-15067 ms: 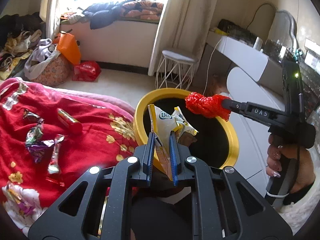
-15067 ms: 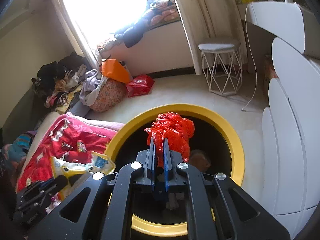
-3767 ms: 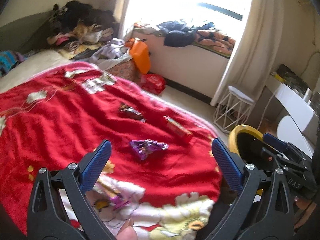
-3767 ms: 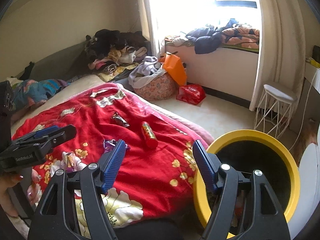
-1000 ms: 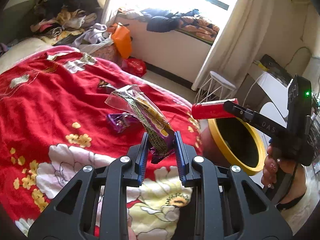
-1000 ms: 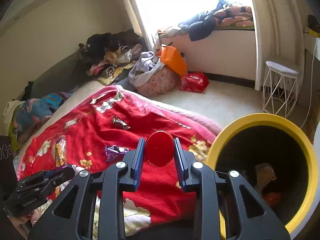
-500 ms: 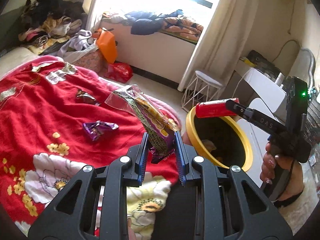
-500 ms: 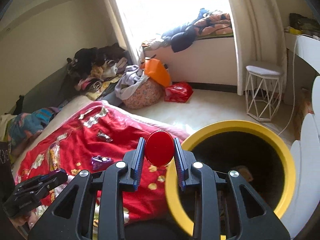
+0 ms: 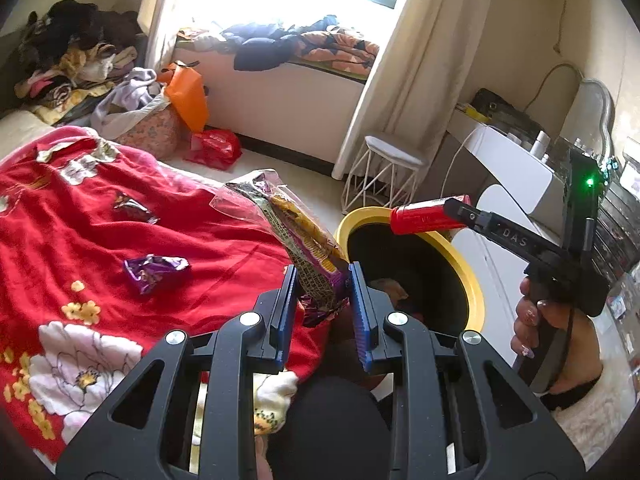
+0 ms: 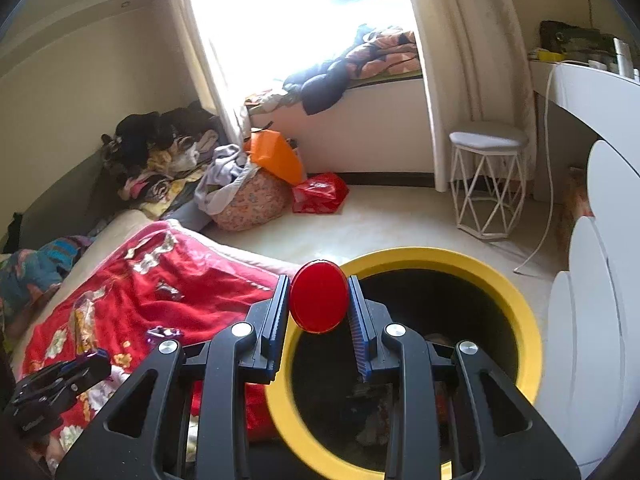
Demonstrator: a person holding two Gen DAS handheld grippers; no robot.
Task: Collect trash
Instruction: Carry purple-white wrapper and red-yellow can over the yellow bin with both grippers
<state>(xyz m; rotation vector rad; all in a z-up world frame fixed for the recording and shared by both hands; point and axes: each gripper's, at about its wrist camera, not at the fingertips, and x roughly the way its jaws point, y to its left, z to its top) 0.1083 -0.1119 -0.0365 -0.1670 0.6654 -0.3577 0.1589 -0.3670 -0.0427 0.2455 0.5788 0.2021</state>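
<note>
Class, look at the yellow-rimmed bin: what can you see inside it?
Inside the bin, crumpled trash lies at the dark bottom; individual pieces are unclear, and the right tool covers part.

Red can (image 10: pixel 318 297) over yellow-rimmed bin (image 10: pixel 516 304); purple-yellow wrapper (image 9: pixel 304 236) upright — pinched.

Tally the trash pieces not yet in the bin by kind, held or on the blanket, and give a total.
Snack wrapper held in the left gripper: 1
Red can held in the right gripper: 1
Crumpled foil wrappers on the red blanket: 2
Total: 4
</note>
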